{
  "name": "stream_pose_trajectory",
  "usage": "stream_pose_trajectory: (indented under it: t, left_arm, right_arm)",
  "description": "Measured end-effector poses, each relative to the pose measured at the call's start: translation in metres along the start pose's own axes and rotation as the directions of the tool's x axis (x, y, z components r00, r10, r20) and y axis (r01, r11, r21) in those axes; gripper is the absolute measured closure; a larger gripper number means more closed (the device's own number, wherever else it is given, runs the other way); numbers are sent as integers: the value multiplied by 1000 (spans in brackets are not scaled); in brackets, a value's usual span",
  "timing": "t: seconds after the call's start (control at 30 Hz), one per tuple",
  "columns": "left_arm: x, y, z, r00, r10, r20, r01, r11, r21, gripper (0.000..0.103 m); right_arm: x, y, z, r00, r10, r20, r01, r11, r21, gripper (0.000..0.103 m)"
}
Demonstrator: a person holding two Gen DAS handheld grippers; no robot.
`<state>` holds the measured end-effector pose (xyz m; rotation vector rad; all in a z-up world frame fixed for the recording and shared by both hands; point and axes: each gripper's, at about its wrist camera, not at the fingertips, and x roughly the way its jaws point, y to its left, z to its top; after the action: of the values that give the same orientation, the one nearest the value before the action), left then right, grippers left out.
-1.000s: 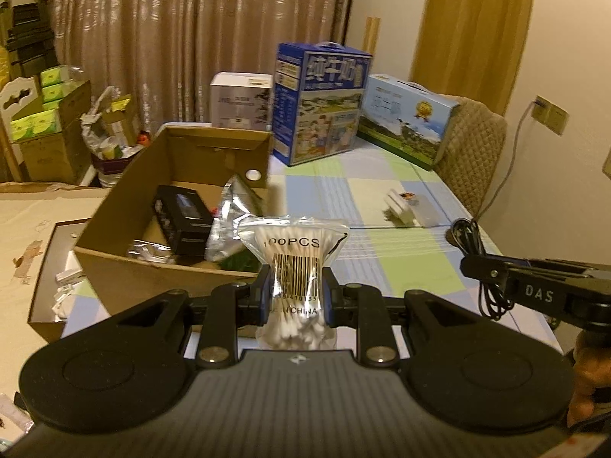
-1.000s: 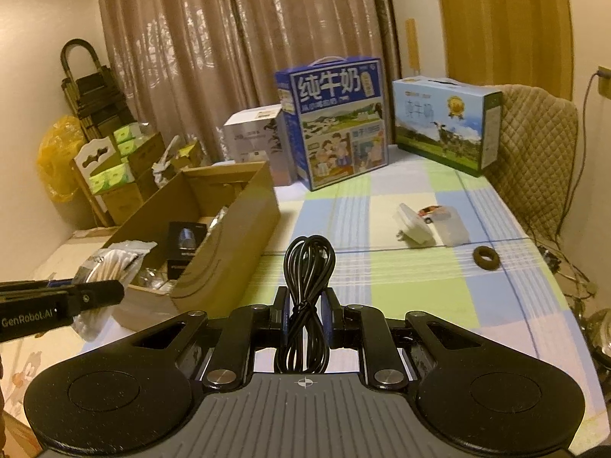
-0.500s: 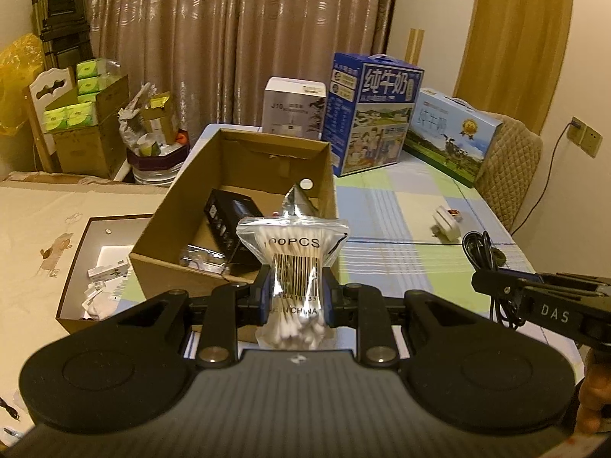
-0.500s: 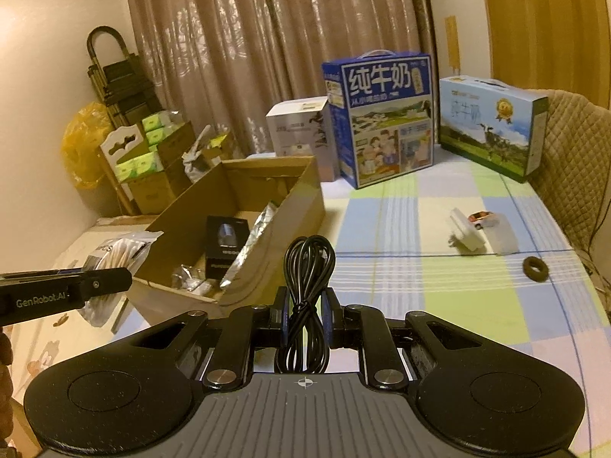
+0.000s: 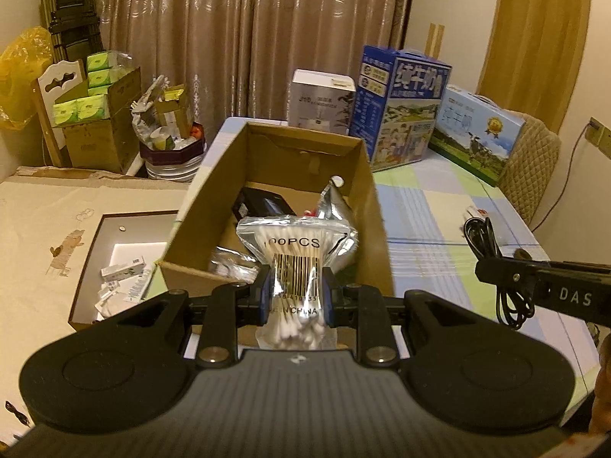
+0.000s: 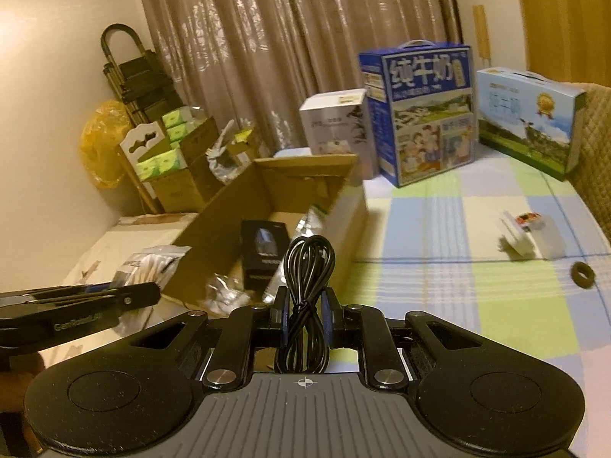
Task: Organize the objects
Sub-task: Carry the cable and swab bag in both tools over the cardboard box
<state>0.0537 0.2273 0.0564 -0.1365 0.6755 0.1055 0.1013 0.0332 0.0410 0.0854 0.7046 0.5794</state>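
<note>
My left gripper point(image 5: 297, 293) is shut on a clear bag of cotton swabs point(image 5: 296, 252), held upright just in front of the near end of an open cardboard box point(image 5: 198, 198). Inside the box lie a black box point(image 5: 263, 206), a silver foil pouch point(image 5: 336, 206) and a small clear packet point(image 5: 229, 265). My right gripper point(image 6: 304, 316) is shut on a coiled black cable point(image 6: 307, 267), near the box's right front corner point(image 6: 343, 206). The right gripper's arm with the cable point(image 5: 485, 236) shows at the right of the left wrist view.
On the checked tablecloth point(image 6: 439, 229) stand a blue milk carton box point(image 6: 420, 110), a light blue box point(image 6: 530, 114) and a white box point(image 6: 336, 122). A white adapter point(image 6: 523, 233) and a dark ring point(image 6: 583, 274) lie at the right. A shallow tray point(image 5: 114, 252) sits left of the box.
Both grippers have shifted left toward the cardboard box, still holding the swab bag and the cable. The box now sits centred ahead of the left gripper.
</note>
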Motion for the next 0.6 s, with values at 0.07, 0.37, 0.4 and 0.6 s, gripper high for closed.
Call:
stream_pose_trajectory:
  t: [0.07,0.37,0.4,0.6]
  left_arm:
    - [6,5,9,1000,-5,3,5,1000,12,82]
    - [32,25,50,1000,12,1,-12,997,73,82]
    - [35,26,52,1000,9,-1,-9,997,76,82]
    - [50,31,62,1000,6,-19,-5,995,102,82]
  right_arm:
    - [9,7,6,1000,12,0,-12,1000,-2,89]
    - [47,23,28,999,37,-29,-36,999,23,89]
    - [51,24,30,999,39,-32,-39,999,24,89]
    - [67,32,43,998,46,-32,-46,999,16,89]
